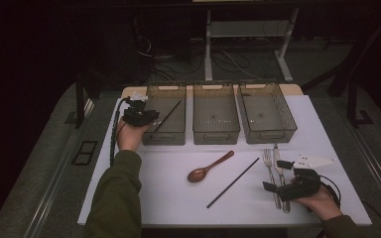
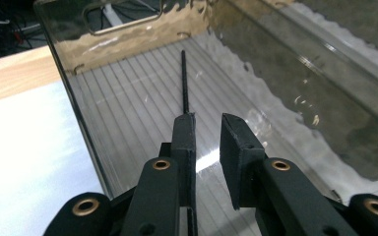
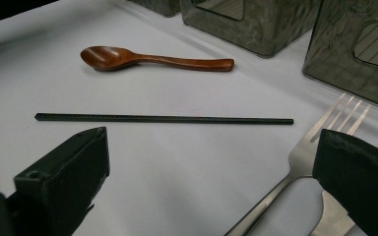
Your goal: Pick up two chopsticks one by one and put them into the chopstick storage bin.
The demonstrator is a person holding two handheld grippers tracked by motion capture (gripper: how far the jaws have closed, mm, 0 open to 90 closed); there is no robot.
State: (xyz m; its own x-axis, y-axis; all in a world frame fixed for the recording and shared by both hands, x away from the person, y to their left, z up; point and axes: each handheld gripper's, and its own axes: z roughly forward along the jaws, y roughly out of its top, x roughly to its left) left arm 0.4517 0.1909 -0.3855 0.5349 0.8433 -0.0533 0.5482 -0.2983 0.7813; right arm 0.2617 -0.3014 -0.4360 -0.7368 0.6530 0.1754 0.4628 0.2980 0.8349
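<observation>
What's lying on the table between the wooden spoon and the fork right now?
One black chopstick lies between the wooden spoon and the fork, angled on the white table, touching neither. It is plain in the high view and the right gripper view.

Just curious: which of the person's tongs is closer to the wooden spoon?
Right. The right tongs sit just past the fork beside the spoon; the left tongs are farther off, over the left bin.
</observation>
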